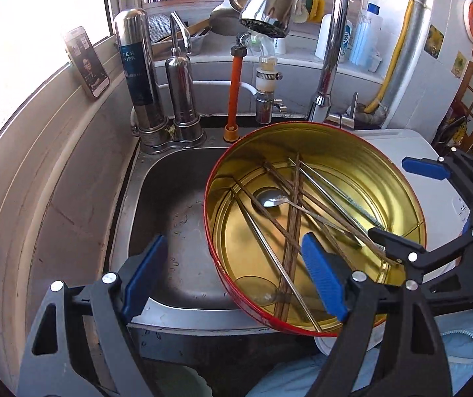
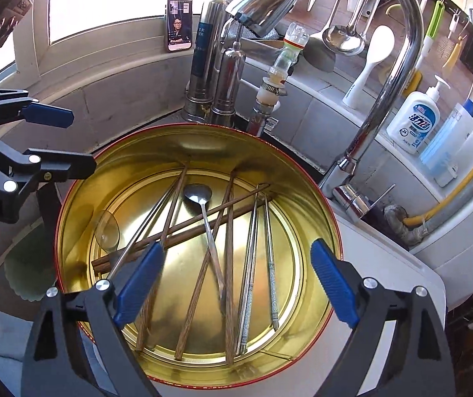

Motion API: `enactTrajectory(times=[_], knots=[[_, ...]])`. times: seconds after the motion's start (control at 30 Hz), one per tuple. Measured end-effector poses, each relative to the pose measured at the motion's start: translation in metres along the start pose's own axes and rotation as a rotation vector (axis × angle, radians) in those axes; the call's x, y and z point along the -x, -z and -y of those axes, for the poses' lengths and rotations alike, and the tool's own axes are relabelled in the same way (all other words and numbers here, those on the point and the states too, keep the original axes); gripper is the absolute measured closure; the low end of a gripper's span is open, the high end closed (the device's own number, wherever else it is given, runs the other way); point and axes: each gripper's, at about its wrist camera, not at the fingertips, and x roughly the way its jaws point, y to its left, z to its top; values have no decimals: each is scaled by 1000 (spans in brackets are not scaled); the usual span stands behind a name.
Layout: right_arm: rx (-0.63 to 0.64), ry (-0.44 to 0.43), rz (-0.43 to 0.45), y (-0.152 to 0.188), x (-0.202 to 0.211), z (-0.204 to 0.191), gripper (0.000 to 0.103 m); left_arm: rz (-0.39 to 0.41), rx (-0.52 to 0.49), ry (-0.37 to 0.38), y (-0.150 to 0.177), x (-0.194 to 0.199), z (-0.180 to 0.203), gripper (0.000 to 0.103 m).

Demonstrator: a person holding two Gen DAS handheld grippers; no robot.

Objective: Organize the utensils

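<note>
A round gold tin with a red rim (image 1: 398,178) (image 2: 81,178) rests on the right edge of the sink. Inside lie several wooden chopsticks (image 2: 228,248) (image 1: 292,205), metal chopsticks (image 2: 253,264) (image 1: 269,248), a metal spoon (image 2: 198,195) (image 1: 271,200) and a clear plastic spoon (image 2: 107,231) (image 1: 256,289). My left gripper (image 1: 233,278) is open and empty at the tin's near left rim. My right gripper (image 2: 238,284) is open and empty above the tin's near side; in the left wrist view it shows at the tin's right (image 1: 401,198).
A steel sink (image 1: 177,218) lies left of the tin, with a tall faucet (image 1: 332,49) (image 2: 398,76) and water purifier cylinders (image 1: 137,76) (image 2: 210,63) behind. Ladles and tools (image 2: 342,36) hang on the back wall. Soap bottles (image 2: 414,119) stand right. A phone (image 2: 179,21) leans on the windowsill.
</note>
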Motion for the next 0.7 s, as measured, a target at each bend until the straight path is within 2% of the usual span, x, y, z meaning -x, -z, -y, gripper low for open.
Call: enactTrajectory(times=[0.2, 0.7], knots=[[-17, -5, -6, 6, 0, -4, 12, -17, -41, -30, 8, 1, 1, 22], [-67, -3, 3, 14, 13, -2, 12, 3, -44, -16, 19, 14, 5, 22]])
